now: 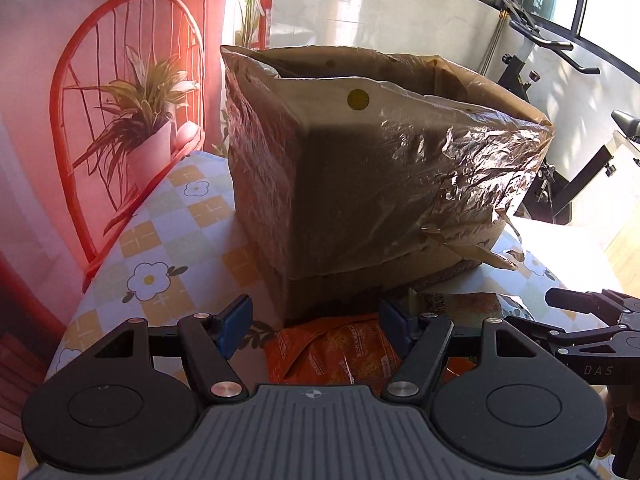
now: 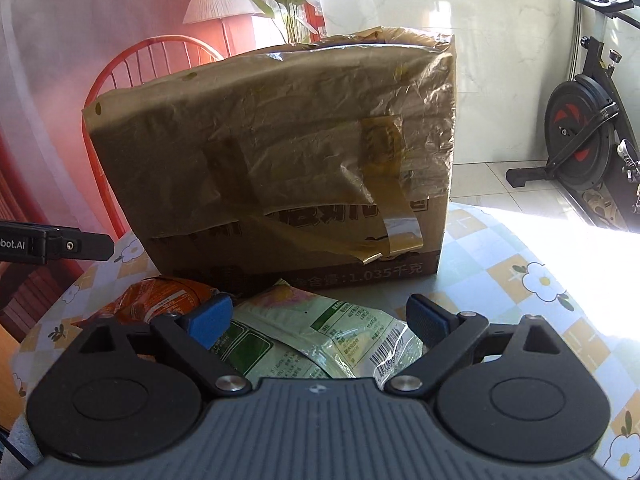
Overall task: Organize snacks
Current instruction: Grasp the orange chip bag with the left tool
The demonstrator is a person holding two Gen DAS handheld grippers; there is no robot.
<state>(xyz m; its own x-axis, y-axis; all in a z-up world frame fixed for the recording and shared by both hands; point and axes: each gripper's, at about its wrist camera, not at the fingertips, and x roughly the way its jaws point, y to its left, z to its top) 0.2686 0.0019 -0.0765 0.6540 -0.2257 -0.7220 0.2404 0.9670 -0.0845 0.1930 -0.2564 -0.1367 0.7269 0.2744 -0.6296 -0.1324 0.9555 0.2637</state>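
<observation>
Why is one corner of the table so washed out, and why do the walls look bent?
Right wrist view: sunlight blows out the flowered checked tablecloth at right, while the brown tape-wrapped cardboard box is backlit and dark. Left wrist view: the box's shiny tape glares, and its near side sits in shadow. Both views: the fisheye lens bends straight lines towards the edges.

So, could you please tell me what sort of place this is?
Most likely a home living or dining area: a table with a flowered cloth, a red chair beside it, and an exercise bike by the window.
</observation>
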